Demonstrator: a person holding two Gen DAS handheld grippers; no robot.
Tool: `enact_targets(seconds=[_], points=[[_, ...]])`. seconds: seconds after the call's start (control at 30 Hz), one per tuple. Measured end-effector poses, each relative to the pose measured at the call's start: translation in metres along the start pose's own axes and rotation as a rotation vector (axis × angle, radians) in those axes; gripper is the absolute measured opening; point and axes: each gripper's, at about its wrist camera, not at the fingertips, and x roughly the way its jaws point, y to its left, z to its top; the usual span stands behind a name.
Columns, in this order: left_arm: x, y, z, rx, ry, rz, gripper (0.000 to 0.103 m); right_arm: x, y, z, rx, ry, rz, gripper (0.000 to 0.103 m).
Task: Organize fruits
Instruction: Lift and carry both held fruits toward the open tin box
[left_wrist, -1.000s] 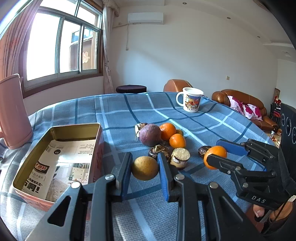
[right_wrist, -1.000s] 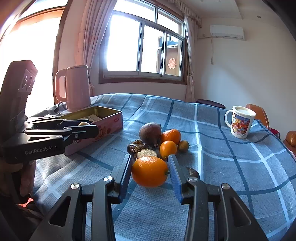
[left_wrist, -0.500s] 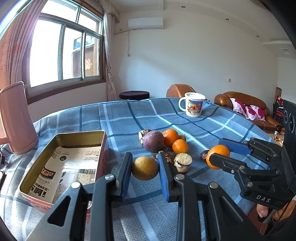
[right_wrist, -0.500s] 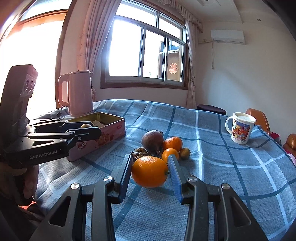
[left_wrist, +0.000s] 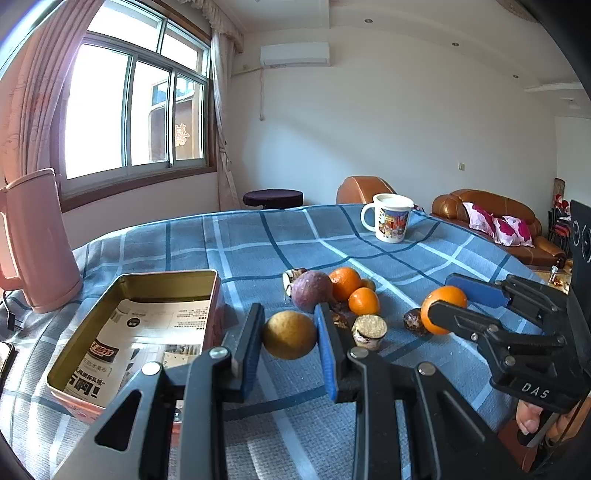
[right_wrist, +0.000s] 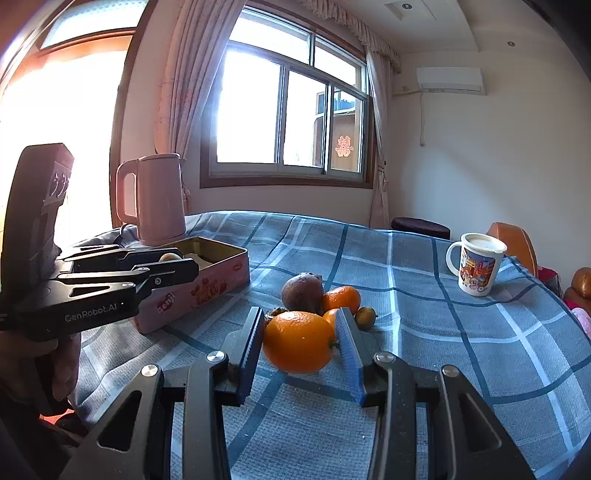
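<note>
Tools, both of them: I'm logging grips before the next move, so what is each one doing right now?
Left tool: closed on a yellowish-brown fruit.
Right tool: closed on an orange.

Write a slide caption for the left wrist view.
Left gripper clamps a yellow fruit beside the open tin.

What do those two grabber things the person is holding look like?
Both are black metal tools with silver round bolts at the joints. The left tool has two flat fingers with blue ridged pads and white "GenRobot.AI" lettering on its side. The right tool looks the same, blue pads too, but is marked "DAS". No cables show, and no sleeves can be made out.
</note>
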Motion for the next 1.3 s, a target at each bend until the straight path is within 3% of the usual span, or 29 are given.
enact_targets(seconds=[0.8, 1.3], points=[[-0.015, 0.011, 0.01, 0.004, -0.082, 0.059, 0.03, -0.001, 0.009, 0.02, -0.038, -0.05, 0.013, 0.042], [-0.013, 0.024, 0.013, -0.01, -0.081, 0.097, 0.03, 0.01, 0.021, 0.04, -0.088, -0.065, 0.042, 0.042]])
